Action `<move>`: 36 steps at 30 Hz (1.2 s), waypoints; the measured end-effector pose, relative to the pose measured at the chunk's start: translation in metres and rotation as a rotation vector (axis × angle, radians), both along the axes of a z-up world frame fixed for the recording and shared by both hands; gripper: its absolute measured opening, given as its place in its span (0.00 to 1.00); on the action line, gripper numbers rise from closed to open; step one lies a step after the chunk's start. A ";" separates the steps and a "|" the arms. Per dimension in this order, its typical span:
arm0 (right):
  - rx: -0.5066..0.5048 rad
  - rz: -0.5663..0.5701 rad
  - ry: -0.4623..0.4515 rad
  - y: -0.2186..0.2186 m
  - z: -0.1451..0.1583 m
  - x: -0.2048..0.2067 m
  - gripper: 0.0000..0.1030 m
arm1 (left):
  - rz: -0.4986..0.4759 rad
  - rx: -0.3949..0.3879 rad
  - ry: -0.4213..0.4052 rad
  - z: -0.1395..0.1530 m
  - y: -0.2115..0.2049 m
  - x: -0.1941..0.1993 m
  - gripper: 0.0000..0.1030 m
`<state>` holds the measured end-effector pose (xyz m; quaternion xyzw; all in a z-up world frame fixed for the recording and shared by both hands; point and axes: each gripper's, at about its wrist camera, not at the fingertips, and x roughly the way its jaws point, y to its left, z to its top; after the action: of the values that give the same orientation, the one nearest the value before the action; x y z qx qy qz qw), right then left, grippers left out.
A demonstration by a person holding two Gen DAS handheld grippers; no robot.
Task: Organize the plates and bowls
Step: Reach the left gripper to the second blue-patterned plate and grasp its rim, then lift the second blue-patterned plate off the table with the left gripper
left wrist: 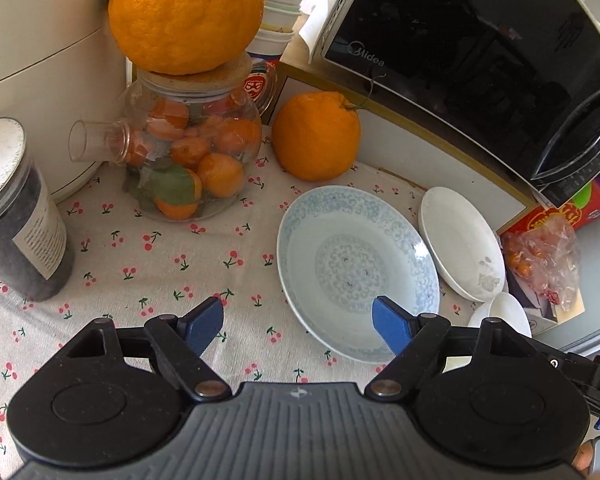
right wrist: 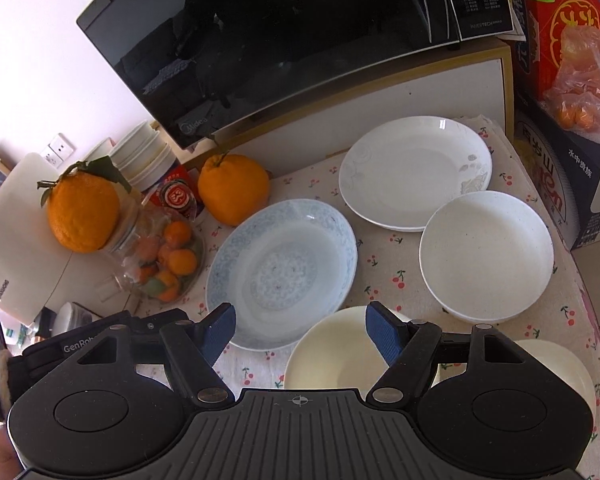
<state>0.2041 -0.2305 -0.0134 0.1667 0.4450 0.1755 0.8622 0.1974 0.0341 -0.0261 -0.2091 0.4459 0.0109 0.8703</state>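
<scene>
A pale blue patterned plate (left wrist: 352, 268) lies on the cherry-print cloth; it also shows in the right wrist view (right wrist: 280, 268). A white plate (right wrist: 414, 170) lies behind it, seen too in the left wrist view (left wrist: 460, 242). A white bowl (right wrist: 486, 256) sits at the right, a cream bowl (right wrist: 332, 354) near the front, and another cream dish (right wrist: 560, 368) at the far right. My left gripper (left wrist: 298, 326) is open, its right finger over the blue plate's near rim. My right gripper (right wrist: 300, 334) is open, above the gap between blue plate and cream bowl.
A glass jar of small oranges (left wrist: 188, 156) carries a big orange (left wrist: 186, 12). Another orange (left wrist: 316, 136) sits by the microwave stand. A black microwave (right wrist: 284, 28) looms behind. A dark jar (left wrist: 16, 216) stands left. Boxes and a bag of fruit (right wrist: 580, 92) stand right.
</scene>
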 end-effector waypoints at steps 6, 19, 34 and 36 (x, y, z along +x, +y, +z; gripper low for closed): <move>0.008 -0.023 0.009 0.003 -0.009 0.023 0.71 | 0.008 -0.029 0.000 -0.007 -0.001 0.021 0.73; 0.017 -0.039 0.047 0.016 -0.038 0.057 0.53 | 0.004 -0.015 0.029 -0.030 0.003 0.051 0.60; -0.082 -0.043 0.035 0.029 -0.058 0.070 0.38 | 0.005 -0.011 0.049 -0.040 0.004 0.061 0.39; -0.086 -0.052 0.045 0.028 -0.062 0.072 0.35 | 0.006 -0.014 0.046 -0.040 0.005 0.063 0.38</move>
<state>0.2764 -0.2021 -0.0750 0.1451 0.4670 0.1301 0.8625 0.2603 0.0391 -0.0663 -0.2161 0.4652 0.0150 0.8583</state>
